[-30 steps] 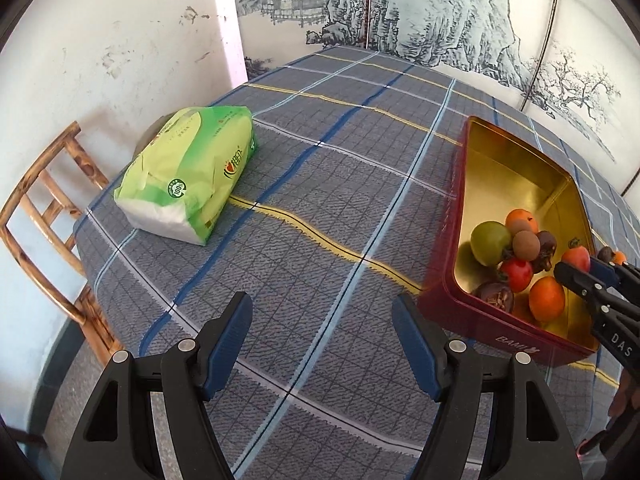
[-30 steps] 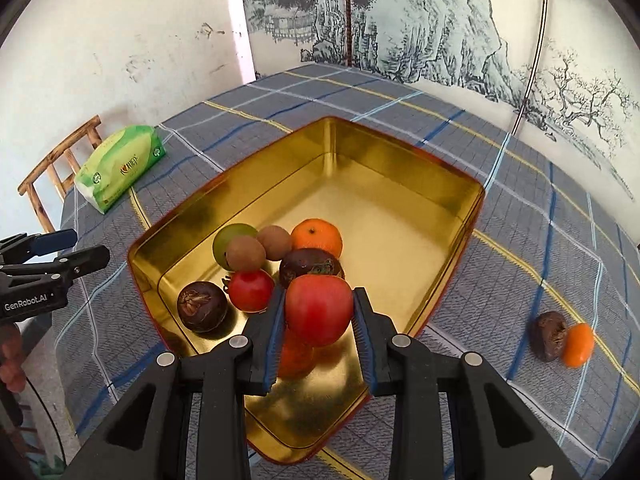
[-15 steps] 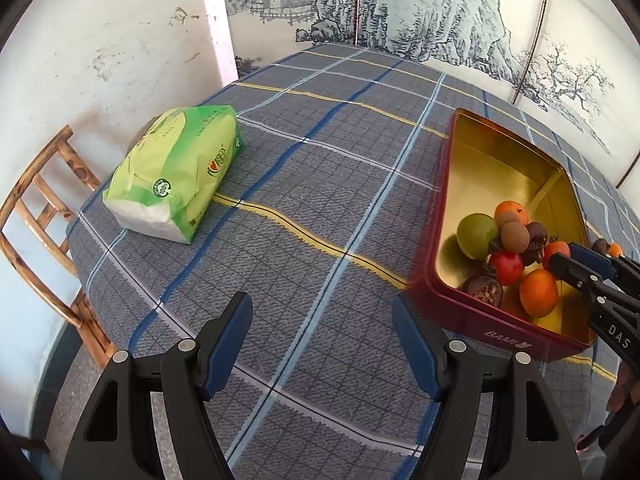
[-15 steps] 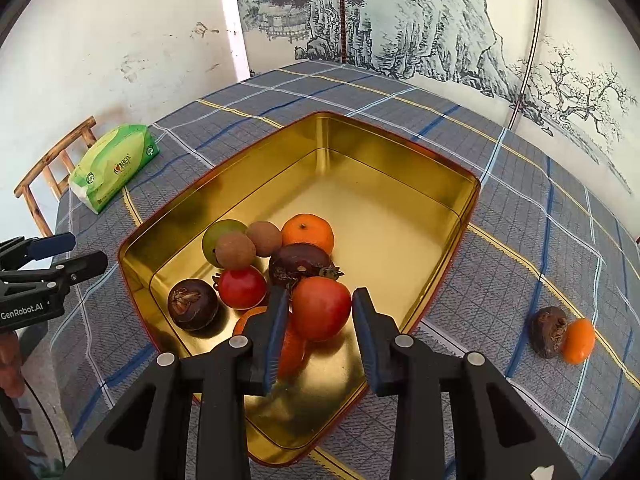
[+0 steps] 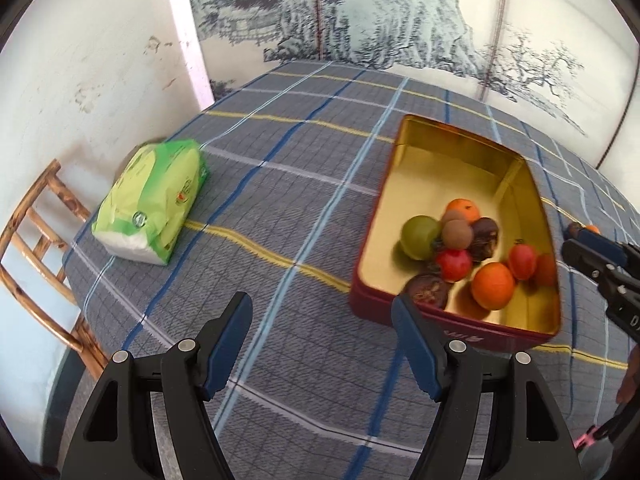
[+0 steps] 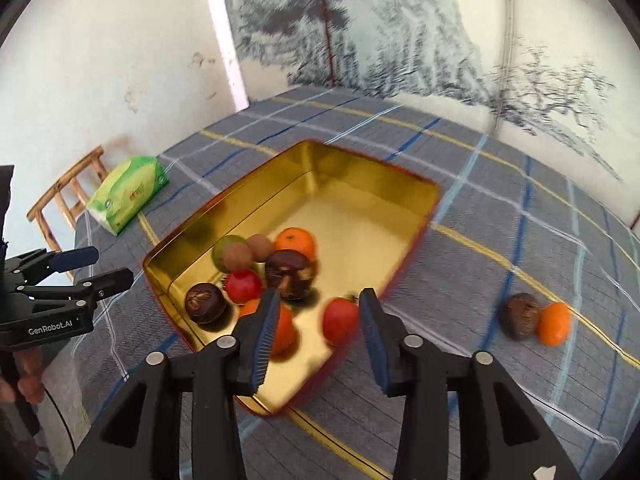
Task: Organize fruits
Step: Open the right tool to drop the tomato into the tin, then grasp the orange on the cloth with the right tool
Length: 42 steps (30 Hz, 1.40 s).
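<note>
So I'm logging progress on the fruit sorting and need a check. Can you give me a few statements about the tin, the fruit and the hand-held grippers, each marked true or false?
1. The right hand-held gripper is clamped on the red fruit. False: its jaws have just been opening and the fruit lies loose in the gold tin.
2. Two fruits remain on the tablecloth: a dark fruit and a small orange. True.
3. The left hand-held gripper holds nothing. True.
4. The green packet is inside the tin. False: it lies on the cloth near the wooden chair.
5. The tin is empty. False: several fruits lie in it.
</note>
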### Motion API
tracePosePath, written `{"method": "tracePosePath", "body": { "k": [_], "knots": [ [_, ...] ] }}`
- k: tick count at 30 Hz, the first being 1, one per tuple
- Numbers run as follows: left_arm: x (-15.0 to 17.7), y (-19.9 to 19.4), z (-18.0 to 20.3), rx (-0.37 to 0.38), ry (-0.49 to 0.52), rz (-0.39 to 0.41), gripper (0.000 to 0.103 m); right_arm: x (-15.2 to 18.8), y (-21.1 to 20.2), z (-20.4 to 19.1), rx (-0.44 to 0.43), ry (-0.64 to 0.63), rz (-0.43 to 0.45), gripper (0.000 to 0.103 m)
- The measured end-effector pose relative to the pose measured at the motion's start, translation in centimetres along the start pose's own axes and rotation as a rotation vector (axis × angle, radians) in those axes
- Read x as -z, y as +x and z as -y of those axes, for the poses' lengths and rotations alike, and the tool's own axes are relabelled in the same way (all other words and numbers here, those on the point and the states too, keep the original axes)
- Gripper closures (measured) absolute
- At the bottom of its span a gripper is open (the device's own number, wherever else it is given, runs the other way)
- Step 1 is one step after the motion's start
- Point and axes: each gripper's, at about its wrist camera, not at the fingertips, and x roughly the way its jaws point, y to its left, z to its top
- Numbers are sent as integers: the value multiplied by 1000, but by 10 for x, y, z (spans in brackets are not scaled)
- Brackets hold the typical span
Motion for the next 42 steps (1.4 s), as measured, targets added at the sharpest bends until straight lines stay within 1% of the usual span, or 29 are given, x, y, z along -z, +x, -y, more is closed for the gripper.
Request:
{"method": "tracePosePath", "body": {
  "k": [4, 9, 12, 16, 22, 25, 29, 32, 37, 42],
  "knots": [
    [-1, -4, 16, 15, 35, 6, 30, 12, -16, 36, 74, 60, 11, 59],
    [-3, -7, 38, 33, 84, 12, 30, 36, -28, 97, 177, 166, -9, 58],
    [-5, -8, 54, 45, 114, 15, 30, 45, -30, 122, 221, 207, -19, 58],
    [-9, -8, 74, 59, 152, 16, 30, 50, -24, 147, 243, 249, -19, 58],
    [-18, -11, 105, 90, 221, 36, 30, 42, -7, 162, 235, 267, -5, 58],
    [-24, -11, 119, 101, 246, 42, 30, 34, 7, 168, 225, 270, -5, 59],
    [-32, -8, 141, 122, 275, 46, 30, 31, 19, 172, 221, 273, -11, 59],
    [-39, -8, 155, 138, 292, 55, 30, 29, 21, 176, 220, 277, 8, 59],
    [-46, -2, 177, 160, 317, 52, 30, 29, 22, 181, 217, 283, 12, 59],
    [-43, 2, 195, 183, 332, 36, 30, 38, 28, 181, 246, 260, -23, 59]
  ]
}}
